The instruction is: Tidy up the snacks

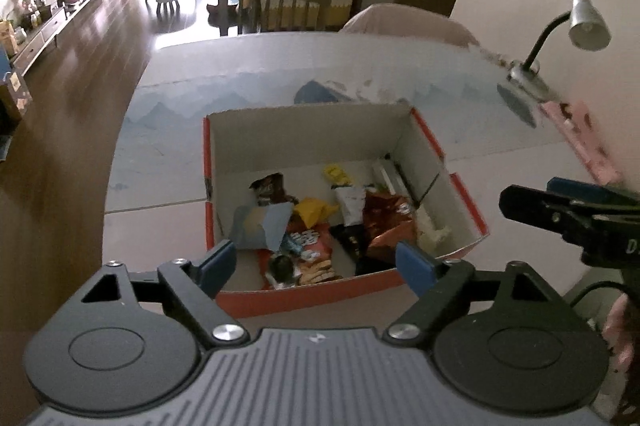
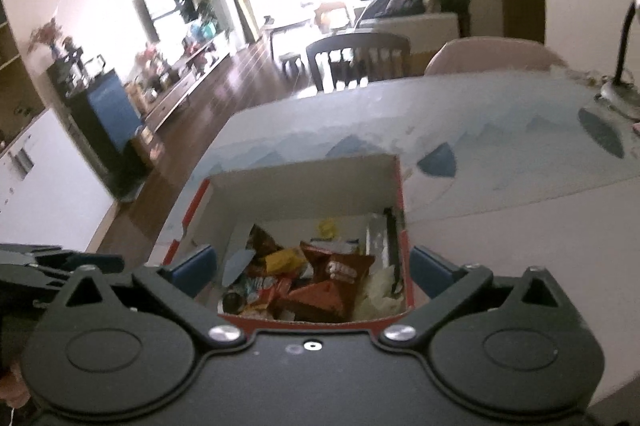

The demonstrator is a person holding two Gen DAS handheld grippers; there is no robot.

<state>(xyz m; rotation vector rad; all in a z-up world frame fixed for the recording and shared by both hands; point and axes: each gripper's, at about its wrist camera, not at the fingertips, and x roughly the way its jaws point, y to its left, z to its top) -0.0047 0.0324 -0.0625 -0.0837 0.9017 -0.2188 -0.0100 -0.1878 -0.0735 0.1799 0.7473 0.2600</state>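
Crinkly foil snack packets fill the rectangular cardboard box.

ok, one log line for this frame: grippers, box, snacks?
left gripper: open, empty | right gripper: open, empty | cardboard box: open, on table | snack packets: piled inside box

Box open above; snacks crowd its floor (far end bare)

Open red-sided cardboard box, white inside, directly ahead of left gripper; loose snack packets piled on its floor: copper-brown bag, yellow packet, blue-grey pouch
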